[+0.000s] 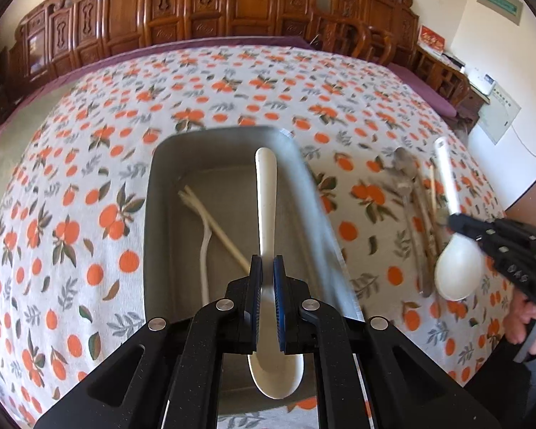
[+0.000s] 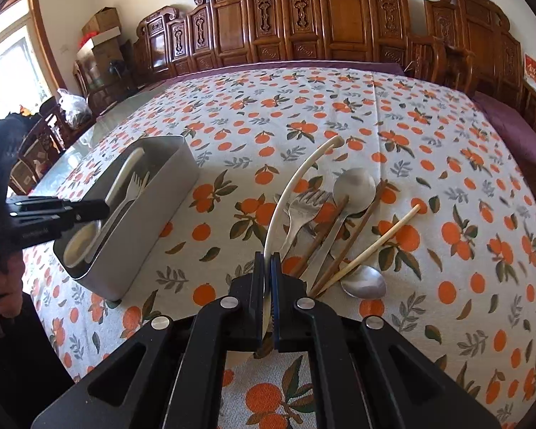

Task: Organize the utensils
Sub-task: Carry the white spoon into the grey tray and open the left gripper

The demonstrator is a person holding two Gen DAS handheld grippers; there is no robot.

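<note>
At the left of the tabletop (image 2: 446,114), on its cloth printed with oranges, stands the gray box (image 2: 175,164). The left gripper (image 1: 267,268) hangs over the open box, clenched on the handle of a white spoon (image 1: 266,193) — the bowl end sits close to the camera and the handle points away, over the box. Inside the box lie a white fork (image 1: 205,250) and what looks like one pale chopstick (image 1: 228,243). The right wrist view is too small to show if more hides down there.

To the right of the box lies the pile still to sort: one metal fork (image 2: 300,211), two metal spoons (image 2: 353,187), two dark brown chopsticks (image 2: 325,228) and one pale chopstick (image 2: 375,243). They cross and touch each other.

The right gripper (image 2: 267,264) is just above the near end of the pile. It is clenched on a second white spoon (image 2: 289,186), held near the neck, with the long curved handle pointing away.

The white spoons look light, stiff and smooth, so they could slip or swing if pinched loosely — the thin neck or handle is the best place to hold. The metal pieces look heavier and slick. The chopsticks are thin and may roll, so the middle is the safest spot to grab.
</note>
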